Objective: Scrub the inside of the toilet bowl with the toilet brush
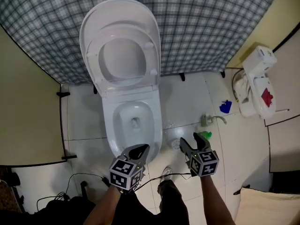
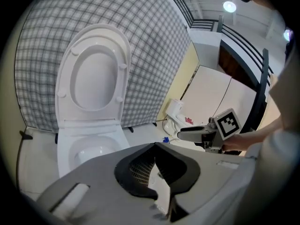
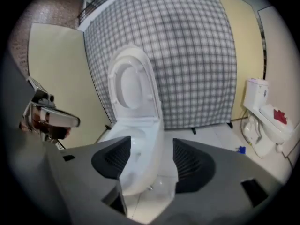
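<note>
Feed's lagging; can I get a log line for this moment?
left tool: shut, empty | right tool: open, empty | toilet lid: raised | seat: raised

Left gripper (image 1: 142, 148) points down and forward, jaws tip to tip, nothing gripped. Right gripper (image 1: 191, 140) sits just to its right, jaws wide apart, empty. Forearms (image 1: 213, 197) trail behind both.

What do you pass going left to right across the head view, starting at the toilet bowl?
toilet bowl → green object → blue object → second toilet
</note>
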